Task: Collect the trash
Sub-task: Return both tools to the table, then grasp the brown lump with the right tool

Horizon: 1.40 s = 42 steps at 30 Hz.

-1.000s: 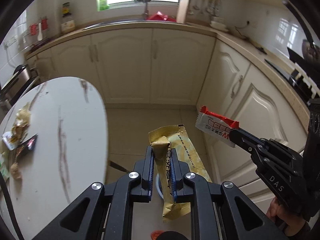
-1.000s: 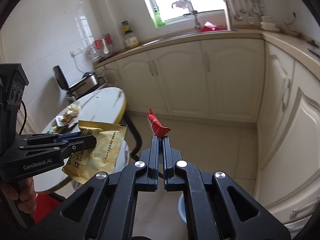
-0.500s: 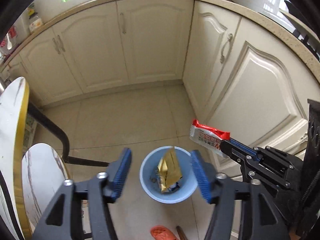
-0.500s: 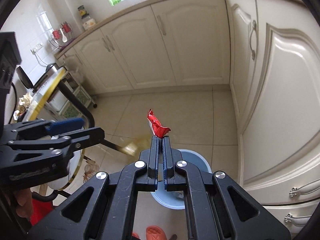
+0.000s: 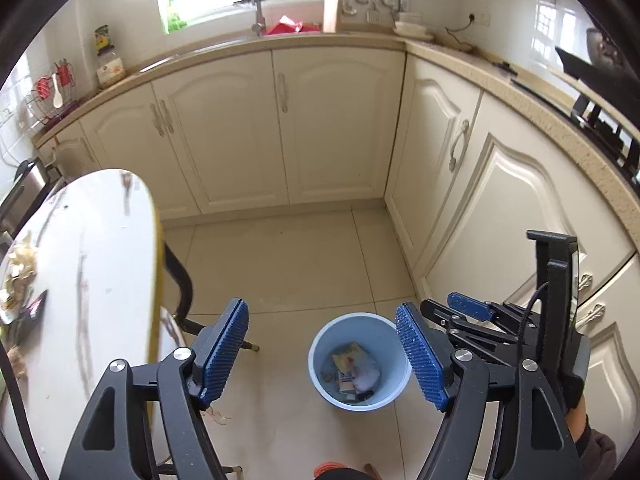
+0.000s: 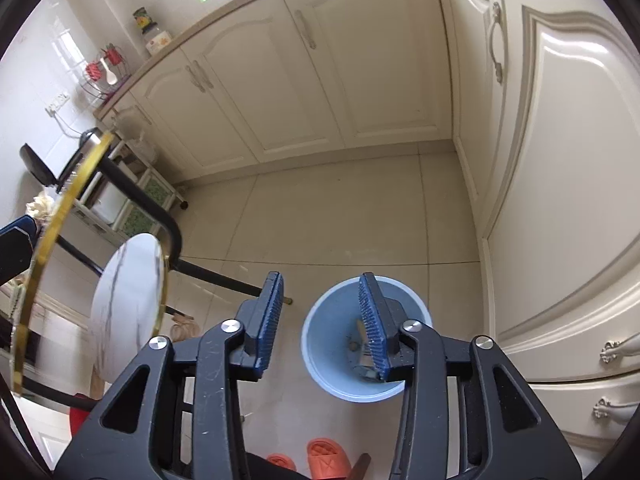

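Having just been opened over the blue bin (image 5: 360,362), both grippers are seen empty: the left gripper (image 5: 326,354) spread wide, the right gripper (image 6: 322,320) parted less. The yellow wrapper (image 5: 349,354) held a second ago now lies crumpled inside the bin among other scraps; more trash (image 5: 18,276) remains on the table (image 5: 100,280).

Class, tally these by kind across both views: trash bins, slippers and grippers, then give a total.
Blue trash bin: 1
Orange slippers: 2
Grippers (left gripper, right gripper): 2
Total: 5
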Motion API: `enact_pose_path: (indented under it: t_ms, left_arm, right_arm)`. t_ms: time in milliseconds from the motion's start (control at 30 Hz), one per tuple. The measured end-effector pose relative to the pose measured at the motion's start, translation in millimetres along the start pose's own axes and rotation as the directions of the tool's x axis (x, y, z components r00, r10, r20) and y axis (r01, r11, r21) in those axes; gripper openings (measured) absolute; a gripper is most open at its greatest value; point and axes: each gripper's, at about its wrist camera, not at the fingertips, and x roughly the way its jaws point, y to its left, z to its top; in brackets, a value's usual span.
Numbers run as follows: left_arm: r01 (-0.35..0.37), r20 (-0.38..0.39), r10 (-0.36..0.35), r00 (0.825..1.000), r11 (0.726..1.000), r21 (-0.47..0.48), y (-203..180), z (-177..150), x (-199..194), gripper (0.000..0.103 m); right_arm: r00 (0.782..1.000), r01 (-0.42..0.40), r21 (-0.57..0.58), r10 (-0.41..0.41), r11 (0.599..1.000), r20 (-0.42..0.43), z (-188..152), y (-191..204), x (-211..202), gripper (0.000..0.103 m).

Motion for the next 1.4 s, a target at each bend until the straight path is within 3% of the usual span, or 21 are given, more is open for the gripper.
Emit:
enact_pose_path:
  t_ms: [200, 333, 500, 633, 733, 900, 1000, 1200, 1300, 1400]
  left_arm:
    - [-0.023, 0.09, 0.027, 0.996, 0.998, -0.051, 32, -37, -83, 0.076]
    - [-0.062, 0.162, 0.074, 0.984, 0.995, -0.081, 65, -69, -144, 0.085]
    - [-0.141, 0.194, 0.173, 0.966, 0.976, -0.168, 121, -110, -191, 0.088]
    - [-0.223, 0.164, 0.273, 0.948, 0.936, -0.272, 178, -141, -210, 0.093]
    - [-0.286, 0.11, 0.344, 0.933, 0.89, -0.354, 225, -166, -216, 0.093]
    - [-0.341, 0.023, 0.398, 0.917, 0.814, -0.471, 284, -209, -231, 0.093]
    - [-0.368, -0.023, 0.41, 0.912, 0.791, -0.488, 305, -221, -233, 0.093]
    - [-0.372, -0.054, 0.393, 0.918, 0.808, -0.457, 327, -229, -224, 0.094]
    - [-0.366, -0.051, 0.379, 0.924, 0.835, -0.411, 335, -219, -207, 0.095]
    - [-0.383, -0.071, 0.386, 0.92, 0.845, -0.373, 348, -207, -184, 0.095]
  right_arm:
    - [0.993, -0.076, -0.107, 0.086, 0.991, 0.085, 9, 58, -51, 0.053]
    - [0.978, -0.123, -0.228, 0.157, 0.966, 0.135, 10, 119, -84, 0.064]
    - [0.968, -0.166, -0.372, 0.224, 0.913, 0.116, 5, 198, -96, 0.07]
    - [0.97, -0.186, -0.453, 0.237, 0.872, 0.058, -2, 259, -83, 0.071]
    - [0.971, -0.202, -0.499, 0.238, 0.843, 0.009, -12, 305, -69, 0.076]
    - [0.963, -0.267, -0.573, 0.242, 0.775, -0.122, -31, 378, -30, 0.076]
    - [0.954, -0.301, -0.6, 0.236, 0.741, -0.186, -39, 412, -4, 0.076]
    - [0.956, -0.291, -0.618, 0.19, 0.731, -0.225, -39, 447, 42, 0.07]
    - [0.955, -0.288, -0.625, 0.173, 0.726, -0.239, -37, 456, 55, 0.066]
    - [0.953, -0.295, -0.629, 0.178, 0.719, -0.244, -36, 459, 59, 0.062]
